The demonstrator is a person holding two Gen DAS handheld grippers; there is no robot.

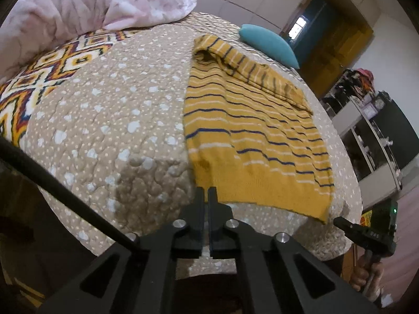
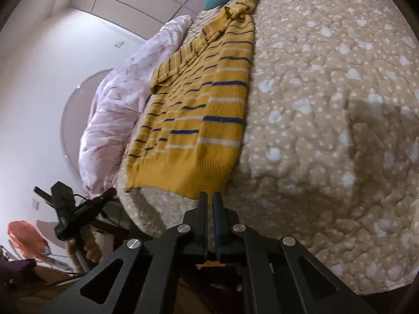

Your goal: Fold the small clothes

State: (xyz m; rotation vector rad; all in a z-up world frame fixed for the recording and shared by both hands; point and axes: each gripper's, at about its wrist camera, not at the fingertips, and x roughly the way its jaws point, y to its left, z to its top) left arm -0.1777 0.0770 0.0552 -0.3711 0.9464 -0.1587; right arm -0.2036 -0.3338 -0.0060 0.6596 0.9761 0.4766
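A small mustard sweater point(image 1: 251, 133) with navy and white stripes lies flat on the bed, sleeves folded across its upper part; it also shows in the right wrist view point(image 2: 199, 110). My left gripper point(image 1: 206, 192) is shut on the sweater's bottom hem at its near left corner. My right gripper point(image 2: 210, 196) is shut on the hem at its near right corner, with a bit of mustard fabric showing between the fingers lower down. The right gripper point(image 1: 366, 231) also shows at the lower right of the left wrist view.
The bed has a beige dotted quilt point(image 1: 110, 120). A pink duvet point(image 1: 86, 2) lies at the far left, a teal pillow point(image 1: 269, 43) at the far end. Dark shelves point(image 1: 371, 130) stand to the right of the bed.
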